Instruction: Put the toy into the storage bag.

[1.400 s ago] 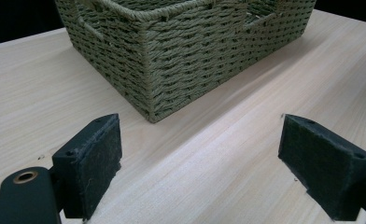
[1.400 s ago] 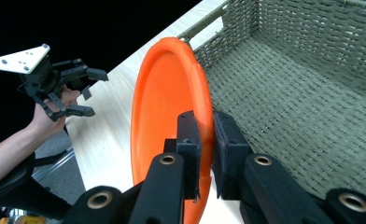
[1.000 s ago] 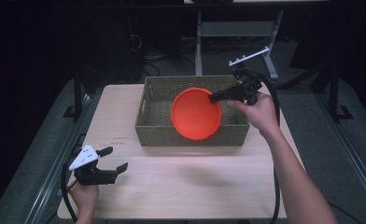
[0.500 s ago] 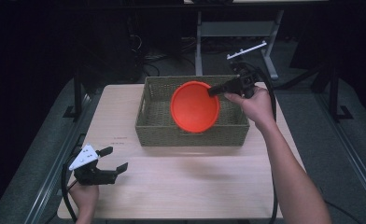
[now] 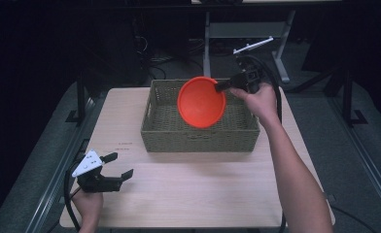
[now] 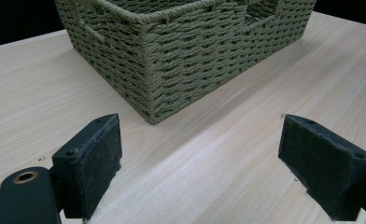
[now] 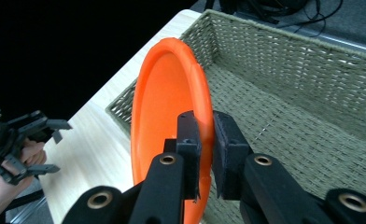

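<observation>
Right gripper [image 5: 221, 87]: upper right of centre in the high view, held in the person's right hand [image 5: 259, 99]; jaws clamped on the rim of an orange plate [image 5: 201, 102].
Right jaws, close up: in the right gripper view the gripper [image 7: 205, 140] has one pad on each face of the plate's [image 7: 169, 112] edge, pressed tight.
Plate: tilted up on edge, lifted above the basket [image 5: 169, 133]; its hollow face turns toward the camera in the high view.
Left gripper [image 5: 119, 167]: lower left of the high view, low over the table [image 5: 203, 194], held in the left hand [image 5: 87, 206]; jaws spread wide, nothing between them.
Left jaws, close up: in the left gripper view the two felt pads [image 6: 92, 161] sit at the bottom corners, bare table [image 6: 218, 158] between them.
Basket: green woven, rectangular, at the centre top of the table; in the left gripper view its corner [image 6: 172, 60] fills the upper frame, apart from the jaws.
Basket inside: in the right gripper view the woven floor [image 7: 284, 126] lies right of the plate.
Table: pale wood, on a dark floor [image 5: 38, 145].
</observation>
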